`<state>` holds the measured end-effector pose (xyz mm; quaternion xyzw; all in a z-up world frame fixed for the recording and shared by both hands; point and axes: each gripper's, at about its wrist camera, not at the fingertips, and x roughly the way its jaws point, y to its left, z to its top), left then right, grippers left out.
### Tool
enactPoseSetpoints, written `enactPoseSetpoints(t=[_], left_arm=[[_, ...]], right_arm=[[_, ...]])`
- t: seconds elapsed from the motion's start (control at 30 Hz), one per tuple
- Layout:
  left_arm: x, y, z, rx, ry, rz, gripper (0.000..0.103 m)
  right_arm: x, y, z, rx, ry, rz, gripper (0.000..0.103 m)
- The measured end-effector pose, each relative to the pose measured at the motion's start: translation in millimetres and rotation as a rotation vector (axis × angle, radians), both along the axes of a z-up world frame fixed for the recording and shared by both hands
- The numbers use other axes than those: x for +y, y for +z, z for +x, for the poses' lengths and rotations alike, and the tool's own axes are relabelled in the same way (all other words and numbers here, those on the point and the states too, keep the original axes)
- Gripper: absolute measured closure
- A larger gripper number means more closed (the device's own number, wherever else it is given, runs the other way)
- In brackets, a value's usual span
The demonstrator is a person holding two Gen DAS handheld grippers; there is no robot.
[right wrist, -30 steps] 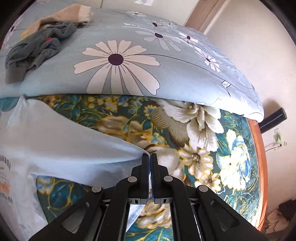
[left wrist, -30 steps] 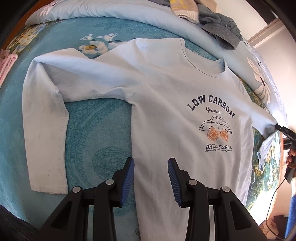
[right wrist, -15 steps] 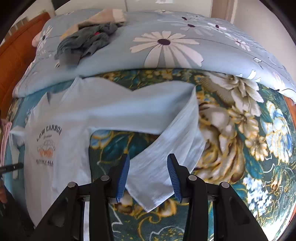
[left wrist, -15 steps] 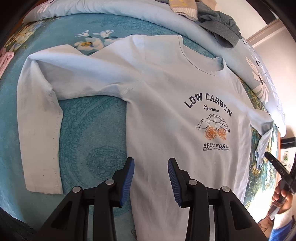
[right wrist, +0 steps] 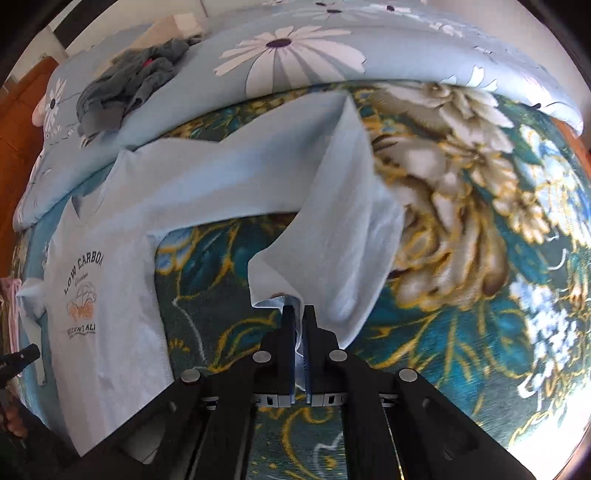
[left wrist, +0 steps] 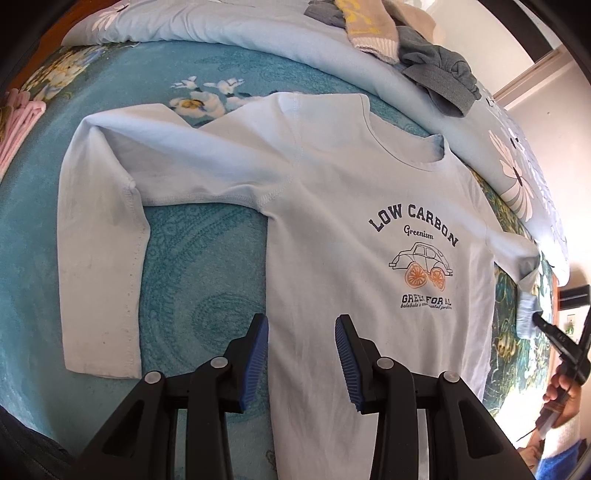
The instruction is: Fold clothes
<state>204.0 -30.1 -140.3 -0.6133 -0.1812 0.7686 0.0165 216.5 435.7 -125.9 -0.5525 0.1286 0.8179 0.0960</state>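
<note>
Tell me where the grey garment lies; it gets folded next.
The grey garment lies crumpled on the daisy quilt beyond the shirt's collar, beside a beige knit.

Bedspread (left wrist: 207,280) beside the shirt (left wrist: 332,229) lies bare; clothes pile (left wrist: 436,74) — well apart.

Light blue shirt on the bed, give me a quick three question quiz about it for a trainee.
1. True or false: the right gripper is shut on the sleeve cuff of the light blue shirt.
2. What does the left gripper hold? A) the hem B) nothing C) the collar
3. Fill in: the top line printed on the shirt reads LOW ____.

Key: 1 true; 2 B; 3 CARBON.
</note>
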Motion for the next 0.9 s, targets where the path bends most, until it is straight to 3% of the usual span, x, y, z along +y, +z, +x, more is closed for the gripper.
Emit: enactPoseSetpoints(t=[0.2, 0.37, 0.43, 0.53, 0.57, 0.6, 0.63, 0.7, 0.8, 0.9], left_arm=[[-2.3, 2.5, -3.3, 0.015, 0.028, 0.026, 0.062], [-23.4, 9.3, -7.3, 0.039, 0.106, 0.062, 0.062], [-36.6, 14.0, -8.5, 0.056, 0.146, 0.075, 0.062], [-68.9, 24.5, -6.9, 0.078, 0.223, 0.072, 0.062], [-82.4, 27.3, -7.0, 0.077, 0.251, 0.058, 0.062], [-96.4, 30.0, -7.3, 0.073, 0.281, 0.042, 0.062], [-112.0, 31.6, -7.3, 0.064, 0.317, 0.021, 0.062], [-144.8, 30.3, -6.1, 0.029, 0.397, -0.008, 0.062], [-179.8, 6.9, -4.9, -0.075, 0.48, -0.008, 0.062], [-194.1, -18.3, -5.6, -0.134, 0.502, 0.005, 0.062]], right_arm=[[113.3, 51.8, -16.2, 0.079, -0.209, 0.172, 0.1], [172.1, 52.0, -30.2, 0.075, -0.358, 0.239, 0.1], [187.7, 44.6, -28.7, 0.061, -0.439, 0.212, 0.1], [186.9, 35.4, -32.5, 0.053, -0.458, 0.162, 0.098], [181.3, 37.0, -34.3, 0.056, -0.453, 0.185, 0.095], [173.6, 40.7, -36.4, 0.061, -0.446, 0.228, 0.083], [165.9, 44.5, -38.4, 0.065, -0.438, 0.271, 0.059], [150.5, 51.9, -42.4, 0.075, -0.421, 0.357, 0.045], [120.8, 72.6, -32.2, 0.152, -0.472, 0.443, 0.044], [85.6, 73.4, -26.4, 0.192, -0.43, 0.333, 0.043]])
